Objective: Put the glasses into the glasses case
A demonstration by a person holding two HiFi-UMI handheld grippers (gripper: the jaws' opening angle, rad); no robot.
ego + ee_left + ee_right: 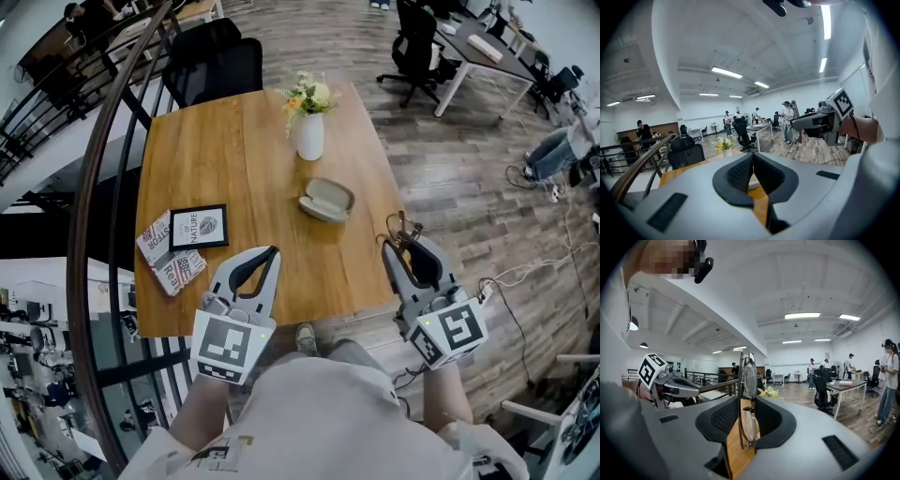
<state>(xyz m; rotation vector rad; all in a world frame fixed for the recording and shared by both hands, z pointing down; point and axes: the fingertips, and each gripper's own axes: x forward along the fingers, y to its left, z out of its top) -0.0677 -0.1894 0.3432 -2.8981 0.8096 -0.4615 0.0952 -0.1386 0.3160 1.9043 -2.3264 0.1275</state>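
Wooden tabletop (pixel 253 178) carries the open case (pixel 326 200) near its vase (pixel 310 136); your right tool (pixel 403 247) pinches the glasses (pixel 748 394) at the near corner, your left tool (pixel 271 253) pressed together, empty

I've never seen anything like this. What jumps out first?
A pair of glasses stands clamped edge-on in the right tool, at the wooden table's near right edge. The glasses case lies mid-table, in front of a white vase of flowers. The left tool is shut and empty.
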